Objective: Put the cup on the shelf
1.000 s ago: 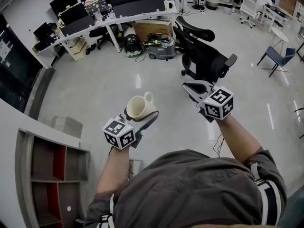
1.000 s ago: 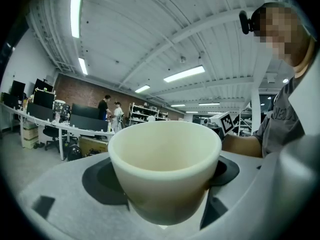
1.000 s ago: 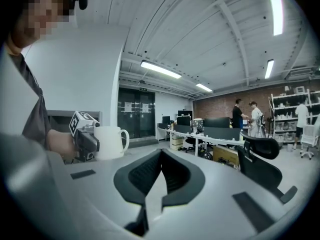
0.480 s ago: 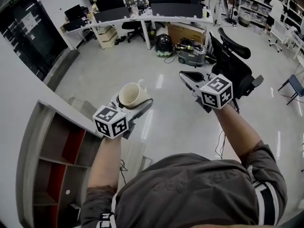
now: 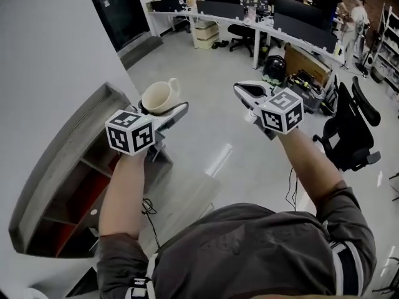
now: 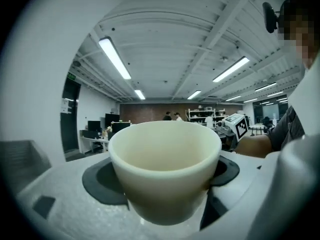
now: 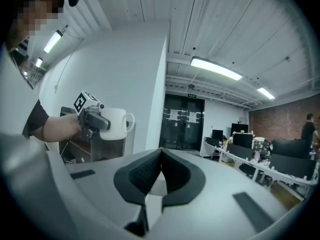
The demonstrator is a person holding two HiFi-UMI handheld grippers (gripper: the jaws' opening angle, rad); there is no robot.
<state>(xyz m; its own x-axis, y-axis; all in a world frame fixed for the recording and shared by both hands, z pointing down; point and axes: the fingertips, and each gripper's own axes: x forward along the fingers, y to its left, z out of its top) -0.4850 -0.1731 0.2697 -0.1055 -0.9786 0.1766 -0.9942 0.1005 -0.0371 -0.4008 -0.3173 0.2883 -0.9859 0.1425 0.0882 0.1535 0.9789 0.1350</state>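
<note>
I am standing on a glossy grey office floor beside a white wall. My left gripper [image 5: 163,112] is clamping the cream ceramic cup [image 5: 159,96] upright, just above and right of the grey open shelf unit with red panels [image 5: 65,157]. My right gripper [image 5: 246,92] is riding closed and empty, farther right of that shelf.

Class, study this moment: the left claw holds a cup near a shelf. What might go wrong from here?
1. The left claw grips the cup low on its body, so the cup may tip or slip as it is lowered.
2. The cup's handle sticks out and may knock the frame of the shelf on the way in.
</note>
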